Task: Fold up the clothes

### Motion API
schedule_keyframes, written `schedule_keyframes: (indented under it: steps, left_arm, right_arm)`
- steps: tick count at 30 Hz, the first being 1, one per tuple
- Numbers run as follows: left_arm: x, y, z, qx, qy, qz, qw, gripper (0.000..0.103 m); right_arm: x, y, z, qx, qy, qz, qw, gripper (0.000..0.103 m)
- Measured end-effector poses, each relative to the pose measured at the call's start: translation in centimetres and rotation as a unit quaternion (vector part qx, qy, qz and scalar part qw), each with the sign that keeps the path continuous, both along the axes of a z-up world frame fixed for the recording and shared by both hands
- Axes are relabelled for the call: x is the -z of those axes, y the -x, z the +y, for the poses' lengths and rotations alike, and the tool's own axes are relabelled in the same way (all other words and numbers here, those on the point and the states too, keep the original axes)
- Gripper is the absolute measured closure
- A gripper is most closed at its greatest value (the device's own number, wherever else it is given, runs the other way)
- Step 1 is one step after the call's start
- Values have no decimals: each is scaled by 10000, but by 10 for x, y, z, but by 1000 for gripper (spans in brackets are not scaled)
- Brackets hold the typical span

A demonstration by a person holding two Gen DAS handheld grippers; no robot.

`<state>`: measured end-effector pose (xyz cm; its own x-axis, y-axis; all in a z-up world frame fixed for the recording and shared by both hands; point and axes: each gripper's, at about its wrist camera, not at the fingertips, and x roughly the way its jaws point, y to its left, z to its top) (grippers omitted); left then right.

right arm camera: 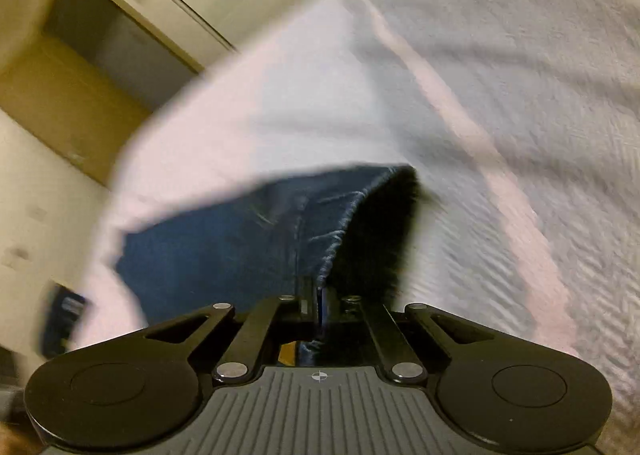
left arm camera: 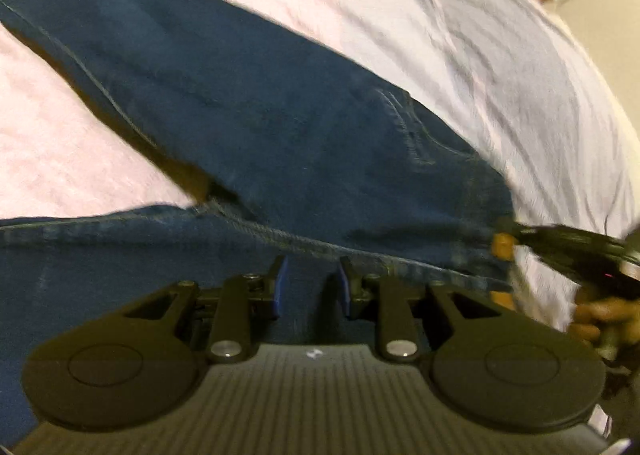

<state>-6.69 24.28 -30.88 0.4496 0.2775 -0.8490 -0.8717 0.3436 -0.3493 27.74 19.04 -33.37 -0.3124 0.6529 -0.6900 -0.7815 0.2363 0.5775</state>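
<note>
matt denim jeans (left arm camera: pixel 260 127), textured cloth bedspread (right arm camera: pixel 540 75)

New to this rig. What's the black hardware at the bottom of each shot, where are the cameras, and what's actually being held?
No robot arm here: a person carries a handheld two-finger gripper in each hand, and each gripper has a fisheye camera looking forward along its fingers. The black linkages at the bottom of each picture are that gripper's own mechanism.

One picture comes from the left wrist. It shows the left gripper with a gap between its blue-padded fingers, hovering over a pair of dark blue denim jeans spread on a pale pink textured bedspread. Nothing is visibly pinched there. At the right edge you see the right gripper at the jeans' edge, with the person's hand behind it.

The other picture comes from the right wrist: that gripper is shut on a bunched fold of the denim, lifting it off the bedspread. Both views are motion-blurred.
</note>
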Motion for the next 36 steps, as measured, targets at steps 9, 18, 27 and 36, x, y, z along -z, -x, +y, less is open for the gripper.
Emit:
schedule_keyframes:
  steps: [9,18,27,36]
  left_arm:
    - [9,0,-6,7,84,59,9999,82]
    - [5,-2,-18,53,116,-4,9999,82]
    - [8,-6,-22,89,101,15,9999,82]
    - [16,-10,-27,362,65,69,9993,82]
  right_arm:
    - [24,-19,-36,755,126,1190,9899,62]
    - [33,-9,-83,411,341,2126,9757,52]
    - [4,13,-71,-13,-34,1023,9948,103]
    - [31,29,-73,386,452,150,9981,101]
